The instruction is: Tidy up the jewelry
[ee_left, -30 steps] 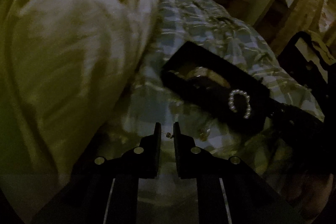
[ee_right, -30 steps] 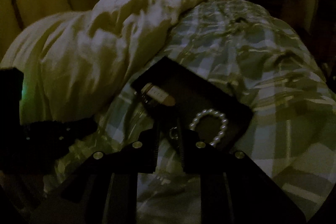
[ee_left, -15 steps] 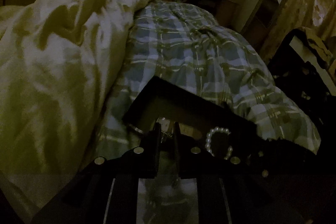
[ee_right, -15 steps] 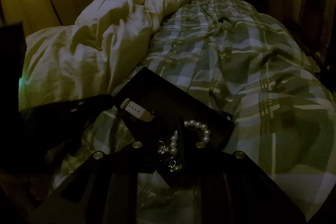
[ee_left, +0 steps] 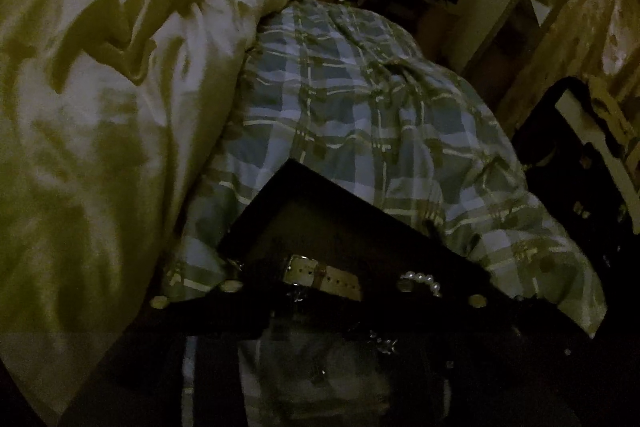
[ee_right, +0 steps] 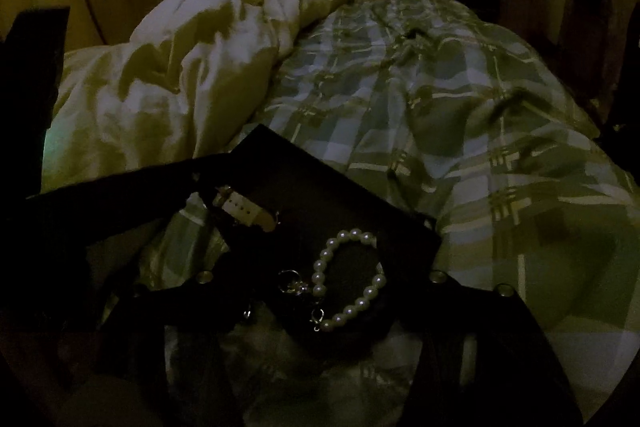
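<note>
From the left wrist: the left gripper (ee_left: 352,301) points down over the near end of a black rectangular tray (ee_left: 320,223) lying on a blue-and-green plaid bedspread (ee_left: 360,107), with a rumpled white duvet (ee_left: 120,87) heaped at 9 o'clock. Its jaws have just been opening and stand apart, pinching nothing. A white perforated watch strap (ee_left: 320,273) lies in the tray just ahead of the gap, at 12 o'clock from the fingers, its long axis running roughly 9 to 3, so crosswise to them. A small silver trinket (ee_left: 298,294) glints just under it, and part of a white pearl-bead bracelet (ee_left: 424,281) shows at 2 o'clock. It is too dark here to make out the fingertips themselves.

From the right wrist: the right gripper (ee_right: 320,281) hangs over the same tray (ee_right: 340,195). Its jaws too have just been opening, and they are spread with nothing clamped. The bracelet (ee_right: 318,275) lies as a loose loop in the tray between the 2 fingers, no pad pressing on it. The trinket (ee_right: 294,285) sits just beside the loop at 9 o'clock. The strap (ee_right: 244,207) lies well off at 10 o'clock, slanting from 10 to 4.

I would say both pieces are set down in the tray. The right hand is nearer the pearls, the left nearer the strap
</note>
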A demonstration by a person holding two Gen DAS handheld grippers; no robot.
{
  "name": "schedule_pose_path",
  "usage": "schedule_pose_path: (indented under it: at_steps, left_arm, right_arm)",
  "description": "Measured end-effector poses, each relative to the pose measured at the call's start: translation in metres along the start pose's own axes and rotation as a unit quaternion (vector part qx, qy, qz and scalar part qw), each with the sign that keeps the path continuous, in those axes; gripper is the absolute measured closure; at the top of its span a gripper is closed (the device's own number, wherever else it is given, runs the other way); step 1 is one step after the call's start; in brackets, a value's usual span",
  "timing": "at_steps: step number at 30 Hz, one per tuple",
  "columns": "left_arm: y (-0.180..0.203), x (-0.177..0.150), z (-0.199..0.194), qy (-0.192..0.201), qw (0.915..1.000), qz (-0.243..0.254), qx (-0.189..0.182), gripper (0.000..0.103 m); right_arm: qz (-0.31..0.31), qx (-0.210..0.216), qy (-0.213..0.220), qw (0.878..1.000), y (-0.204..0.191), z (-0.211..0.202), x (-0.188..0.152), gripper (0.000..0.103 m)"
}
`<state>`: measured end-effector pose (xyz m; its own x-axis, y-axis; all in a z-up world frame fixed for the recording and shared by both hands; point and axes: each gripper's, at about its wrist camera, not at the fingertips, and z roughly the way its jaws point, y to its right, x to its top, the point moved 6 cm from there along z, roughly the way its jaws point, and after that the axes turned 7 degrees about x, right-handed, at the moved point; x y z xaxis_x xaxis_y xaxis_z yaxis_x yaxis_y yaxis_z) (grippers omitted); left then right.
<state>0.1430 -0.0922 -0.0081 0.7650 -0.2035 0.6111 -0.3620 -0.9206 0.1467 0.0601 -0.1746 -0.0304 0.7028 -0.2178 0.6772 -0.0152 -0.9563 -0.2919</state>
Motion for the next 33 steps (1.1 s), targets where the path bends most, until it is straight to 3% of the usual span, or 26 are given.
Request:
schedule_pose_path:
  at_steps: [7,11,16,17,21,25,33]
  left_arm:
    - [-0.007,-0.001,-0.003,0.001,0.9998,-0.017,-0.009,0.045]
    - [-0.021,-0.013,-0.01,0.002,0.9994,-0.035,-0.008,0.045]
    - [-0.057,-0.034,-0.021,-0.001,0.998,-0.059,0.021,0.045]
    - [-0.067,-0.039,-0.025,-0.002,0.9971,-0.072,0.024,0.045]
    - [-0.092,-0.054,-0.036,-0.008,0.9949,-0.098,0.023,0.047]
    - [-0.098,-0.067,-0.046,-0.014,0.9967,-0.065,0.046,0.052]
    - [-0.095,-0.079,-0.043,-0.033,0.9979,-0.039,0.04,0.063]
  right_arm:
    - [-0.016,-0.003,-0.008,1.0,-0.005,0.002,-0.003,0.044]
    - [-0.032,0.015,-0.006,0.999,-0.015,-0.001,-0.005,0.045]
    - [-0.08,0.038,-0.014,0.996,-0.039,-0.002,-0.014,0.047]
    - [-0.086,0.041,-0.016,0.995,-0.043,-0.002,-0.015,0.053]
    - [-0.108,0.063,-0.029,0.992,-0.058,0.0,-0.025,0.06]
    - [-0.116,0.079,-0.057,0.988,-0.067,0.01,-0.036,0.061]
    - [-0.099,0.077,-0.109,0.986,-0.066,0.035,-0.052,0.062]
